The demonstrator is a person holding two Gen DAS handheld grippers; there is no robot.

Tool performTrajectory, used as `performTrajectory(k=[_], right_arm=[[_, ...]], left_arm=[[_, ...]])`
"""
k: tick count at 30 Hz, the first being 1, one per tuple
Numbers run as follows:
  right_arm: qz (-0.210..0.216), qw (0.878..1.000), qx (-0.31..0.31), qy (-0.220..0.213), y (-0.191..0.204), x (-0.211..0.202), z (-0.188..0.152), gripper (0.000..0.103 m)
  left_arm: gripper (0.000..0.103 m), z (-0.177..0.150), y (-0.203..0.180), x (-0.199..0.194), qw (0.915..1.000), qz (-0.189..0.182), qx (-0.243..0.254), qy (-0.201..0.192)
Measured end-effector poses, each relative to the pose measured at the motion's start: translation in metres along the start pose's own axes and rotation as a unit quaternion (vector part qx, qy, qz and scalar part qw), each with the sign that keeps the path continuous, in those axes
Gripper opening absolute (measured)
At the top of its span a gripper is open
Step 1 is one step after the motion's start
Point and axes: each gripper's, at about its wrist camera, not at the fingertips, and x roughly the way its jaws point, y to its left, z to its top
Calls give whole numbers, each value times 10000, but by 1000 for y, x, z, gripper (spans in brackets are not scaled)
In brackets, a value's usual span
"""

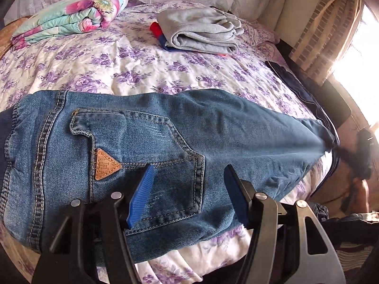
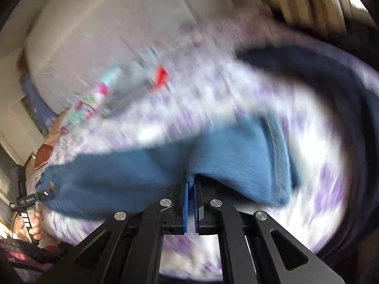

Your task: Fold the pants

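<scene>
Left gripper (image 1: 187, 189) hovering over jeans (image 1: 146, 142), fingers spread apart. Jeans lying lengthwise along bed's (image 1: 132, 61) near edge. Right gripper (image 2: 190, 184) pinching denim.

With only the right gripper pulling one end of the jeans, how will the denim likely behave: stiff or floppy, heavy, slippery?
The jeans probably stay floppy: the leg drapes and narrows toward the right gripper, whose jaws pinch it. Thick seams and pocket suggest some weight, so it likely drags across the floral bedspread rather than sliding freely. The left gripper hovers open over them.
</scene>
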Motion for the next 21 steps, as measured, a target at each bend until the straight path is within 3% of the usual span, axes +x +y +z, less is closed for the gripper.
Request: performTrajectory(k=[1, 5, 6, 9, 10, 11, 12, 16, 19, 20, 21], right_arm=[[131, 9998, 114, -9, -8, 3, -7, 8], [487, 9936, 654, -783, -28, -27, -3, 61], [542, 9917, 759, -889, -32, -32, 1, 63], [401, 9915, 949, -791, -47, -31, 13, 62], [350, 9918, 978, -738, -51, -28, 15, 57], [183, 9929, 958, -675, -53, -23, 19, 26], [27, 9938, 963, -561, -58, -21, 19, 14], [-238, 9957, 875, -191, -66, -19, 8, 12], [-620, 9953, 694, -270, -60, -34, 8, 18], [-885, 9936, 574, -410, -54, -44, 10, 30], [-1110, 9910, 455, -594, -49, -54, 11, 35]], left_arm=[[60, 0, 0, -1, 10000, 31, 36, 35], [60, -4, -1, -7, 9993, 270, 214, 142], [60, -6, 1, -10, 9991, 329, 238, 157], [57, -13, 14, -25, 9995, 237, 160, 150], [54, -14, 18, -28, 9995, 228, 134, 147], [46, -16, 21, -30, 9995, 252, 115, 148], [41, -18, 24, -31, 9994, 281, 91, 151], [35, -24, 28, -37, 9991, 396, 45, 136], [31, -26, 34, -41, 9991, 401, -22, 144], [30, -25, 35, -43, 9991, 401, -75, 142], [31, -24, 35, -45, 9989, 440, -89, 122]])
